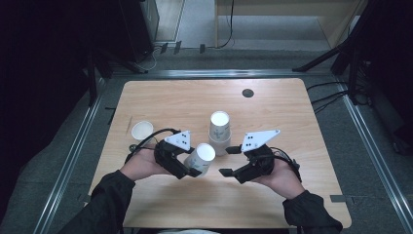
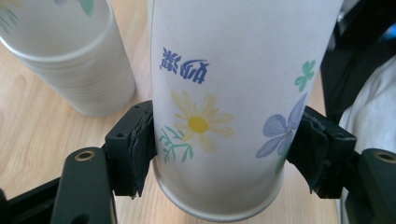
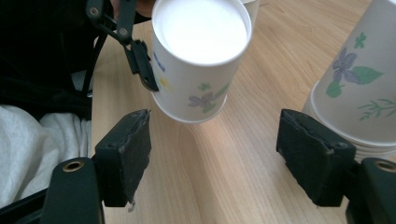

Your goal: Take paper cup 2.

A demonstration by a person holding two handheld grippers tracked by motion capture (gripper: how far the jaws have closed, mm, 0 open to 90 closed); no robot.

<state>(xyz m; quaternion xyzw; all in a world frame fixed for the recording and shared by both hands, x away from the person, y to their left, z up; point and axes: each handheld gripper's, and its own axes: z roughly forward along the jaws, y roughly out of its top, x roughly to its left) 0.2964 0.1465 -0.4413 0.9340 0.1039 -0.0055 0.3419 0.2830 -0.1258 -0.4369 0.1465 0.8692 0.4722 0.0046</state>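
One white paper cup with printed flowers [image 1: 200, 158], tipped on its side low in the frame's centre, clamped near its base between left gripper [image 1: 194, 170] fingers [image 2: 135, 149]. Smooth, tapered, glossy wall. Right gripper [image 1: 233, 161] just beside, fingers [image 3: 128, 151] spread, nothing between. Ribbed stack of matching paper cups [image 1: 219, 131] upright behind, on pale wood-grain surface [image 1: 292, 126].
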